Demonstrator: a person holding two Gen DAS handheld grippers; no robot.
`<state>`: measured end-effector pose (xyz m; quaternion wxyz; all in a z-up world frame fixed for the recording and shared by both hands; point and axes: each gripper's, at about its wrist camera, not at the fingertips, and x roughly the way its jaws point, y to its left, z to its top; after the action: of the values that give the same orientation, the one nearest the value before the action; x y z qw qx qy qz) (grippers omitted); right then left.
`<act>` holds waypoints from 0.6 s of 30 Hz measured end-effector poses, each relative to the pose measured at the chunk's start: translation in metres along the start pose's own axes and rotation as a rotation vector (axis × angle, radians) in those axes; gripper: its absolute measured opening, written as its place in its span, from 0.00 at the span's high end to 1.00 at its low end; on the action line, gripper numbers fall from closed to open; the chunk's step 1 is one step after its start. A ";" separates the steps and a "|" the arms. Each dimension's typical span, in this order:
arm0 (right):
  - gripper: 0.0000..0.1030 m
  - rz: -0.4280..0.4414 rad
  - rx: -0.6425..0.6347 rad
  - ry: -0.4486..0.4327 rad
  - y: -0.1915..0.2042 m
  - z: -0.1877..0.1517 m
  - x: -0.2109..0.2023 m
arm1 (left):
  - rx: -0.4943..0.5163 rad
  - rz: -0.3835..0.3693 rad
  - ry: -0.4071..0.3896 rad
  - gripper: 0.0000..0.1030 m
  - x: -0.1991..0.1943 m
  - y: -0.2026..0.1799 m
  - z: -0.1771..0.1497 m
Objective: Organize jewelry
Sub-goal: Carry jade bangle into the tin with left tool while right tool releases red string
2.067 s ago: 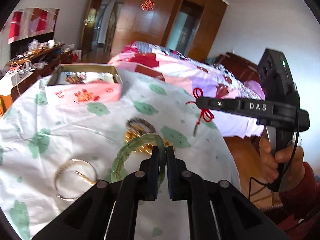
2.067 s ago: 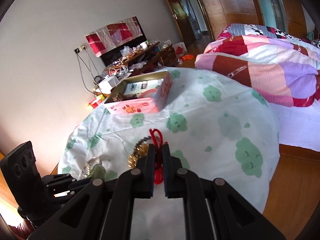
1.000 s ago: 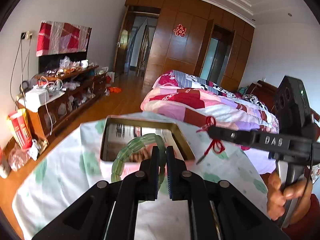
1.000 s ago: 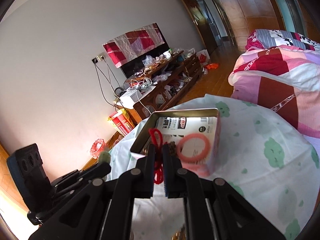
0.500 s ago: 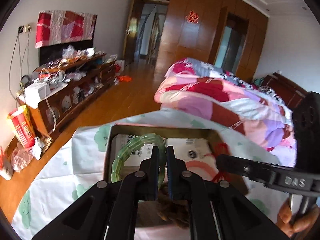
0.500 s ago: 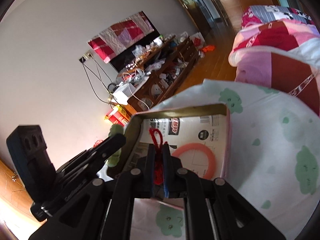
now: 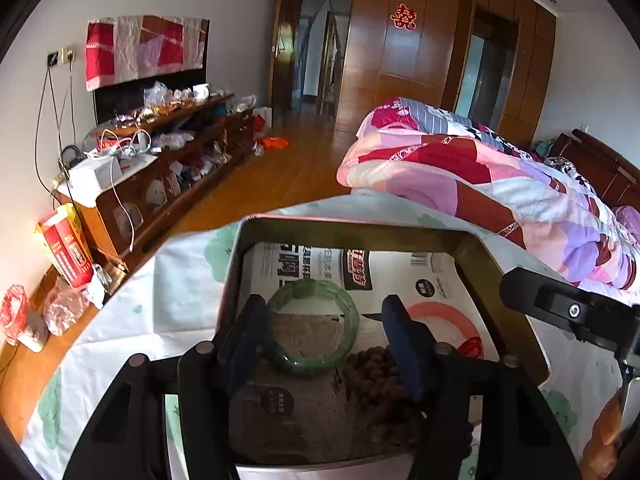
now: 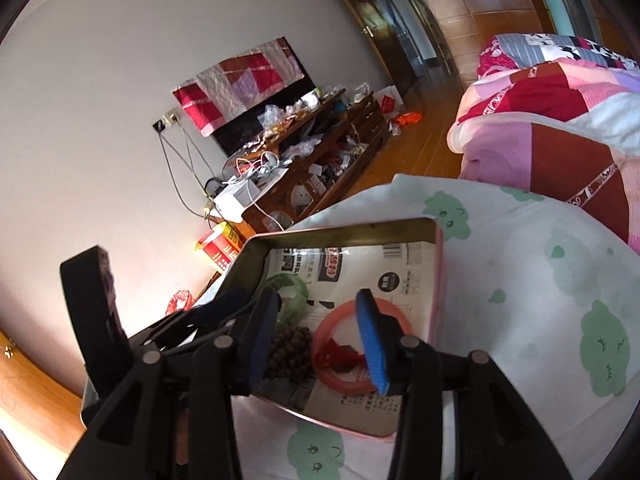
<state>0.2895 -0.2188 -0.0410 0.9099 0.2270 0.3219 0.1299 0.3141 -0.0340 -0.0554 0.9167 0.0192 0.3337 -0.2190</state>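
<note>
Hovering both splayed, empty hand-held grippers, left [image 7: 324, 324] and right [image 8: 316, 328], over the rectangular pink metal tin [image 7: 472, 240], I judged lifting straight up safest, sparing the translucent green jade bangle [image 7: 312, 328].

A red double-happiness character (囍) [image 7: 404, 17] hung on the wooden wardrobe door [image 7: 400, 60]. The printed packaging sheet [image 7: 360, 268] lining the metal tin [image 7: 348, 228] carried large black Chinese characters and a dark label with red-and-white script, too distorted to read. The red-and-yellow carton [image 7: 64, 246] by the wall bore illegible print.
</note>
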 end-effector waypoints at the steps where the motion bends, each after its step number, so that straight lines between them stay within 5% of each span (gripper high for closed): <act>1: 0.57 -0.001 0.009 -0.001 -0.002 0.001 0.000 | -0.002 0.008 0.000 0.41 0.000 0.000 0.000; 18: 0.49 -0.056 0.030 -0.037 0.012 -0.012 -0.048 | 0.003 0.179 -0.043 0.41 -0.067 -0.008 -0.019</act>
<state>0.2439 -0.2232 -0.0179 0.9155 0.2338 0.3133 0.0955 0.2539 -0.0113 -0.0273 0.9396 0.0458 0.3103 -0.1369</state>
